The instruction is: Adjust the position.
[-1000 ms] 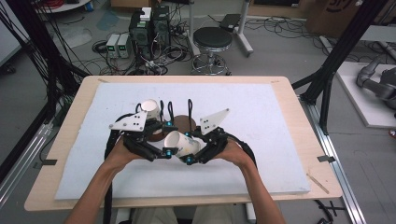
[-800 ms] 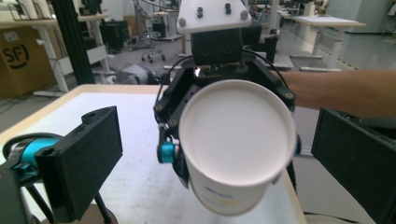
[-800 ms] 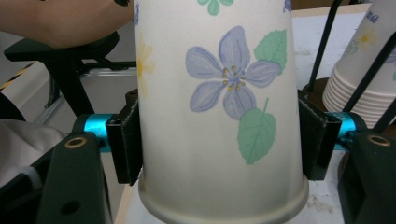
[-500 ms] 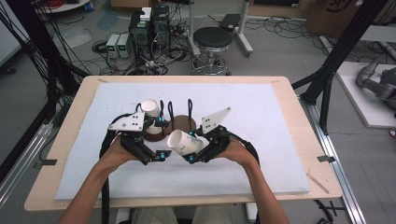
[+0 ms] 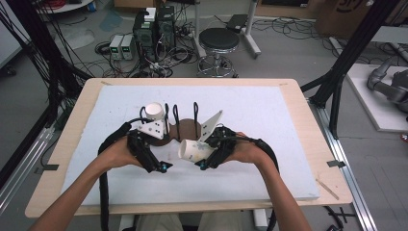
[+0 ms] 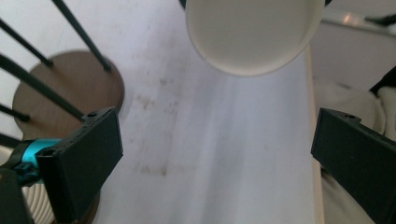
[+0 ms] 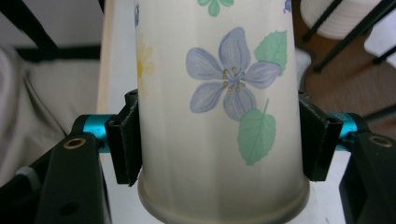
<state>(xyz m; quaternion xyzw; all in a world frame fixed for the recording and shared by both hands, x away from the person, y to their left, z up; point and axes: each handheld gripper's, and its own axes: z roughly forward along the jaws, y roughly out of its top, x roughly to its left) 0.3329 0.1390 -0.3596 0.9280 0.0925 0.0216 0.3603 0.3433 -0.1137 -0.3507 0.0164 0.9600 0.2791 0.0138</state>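
Note:
A white paper cup with a flower print lies on its side above the mat, its mouth turned to the left. My right gripper is shut on it. In the right gripper view both pads press the cup's sides, and the right gripper holds it near the rim. My left gripper sits just left of the cup's mouth. Its jaws have just been opening and now stand wide open, with nothing between them. In the left gripper view the cup's open mouth hangs ahead of the left gripper.
A round wooden base with upright black wire loops stands behind the grippers on the white foam mat. A stack of white cups rests at its left end. The wooden table edge frames the mat.
My left gripper has opened, come off the cup and drawn slightly to the left. The cup stays in my right gripper, almost where it was.

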